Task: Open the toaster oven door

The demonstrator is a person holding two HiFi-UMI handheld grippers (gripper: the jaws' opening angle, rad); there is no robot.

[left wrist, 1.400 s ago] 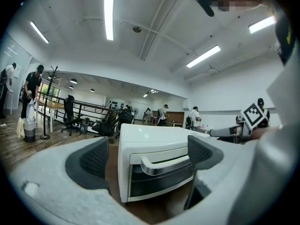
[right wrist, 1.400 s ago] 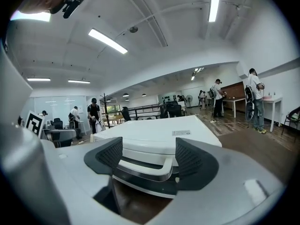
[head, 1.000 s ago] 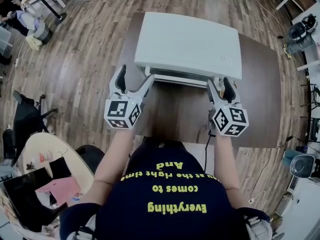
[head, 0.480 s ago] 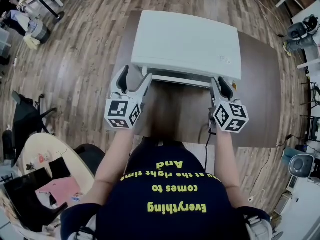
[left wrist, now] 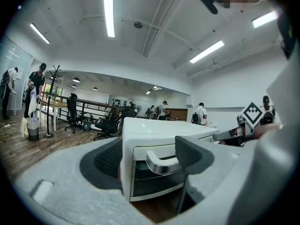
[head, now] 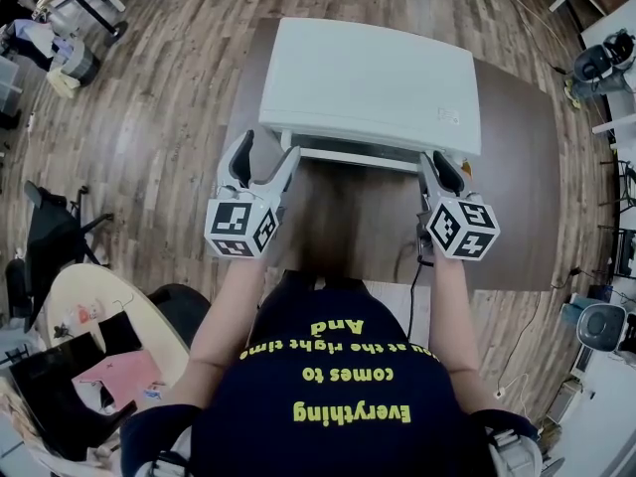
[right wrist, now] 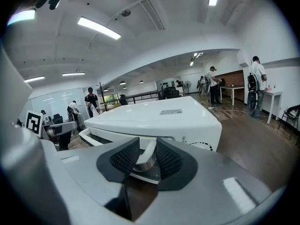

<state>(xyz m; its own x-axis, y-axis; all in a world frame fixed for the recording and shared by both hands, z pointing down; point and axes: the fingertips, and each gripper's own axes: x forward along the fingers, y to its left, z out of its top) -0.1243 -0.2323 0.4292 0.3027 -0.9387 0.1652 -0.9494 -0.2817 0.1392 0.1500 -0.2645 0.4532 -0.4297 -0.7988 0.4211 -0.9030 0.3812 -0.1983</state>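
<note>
The white toaster oven [head: 373, 82] stands on a dark brown table [head: 348, 227], its door handle [head: 363, 155] facing me. My right gripper [head: 437, 172] is shut on the handle's right end. In the right gripper view both pads clamp the curved handle [right wrist: 146, 154], the jaws having just been closing on it. My left gripper [head: 264, 157] straddles the oven's left front corner with its jaws wide, after narrowing a little. In the left gripper view one pad lies beside the oven's [left wrist: 159, 128] left wall and the other crosses in front of the handle [left wrist: 159, 163].
A black cable [head: 409, 286] hangs off the table's near edge by my right arm. Wood floor surrounds the table. A round table with clutter [head: 89, 316] sits at lower left, office chairs and desks further off. People stand in the background of both gripper views.
The right gripper's jaws have drawn together onto the handle's right end and the gripper has sunk slightly. The left gripper's jaws have narrowed a little around the oven's corner.
</note>
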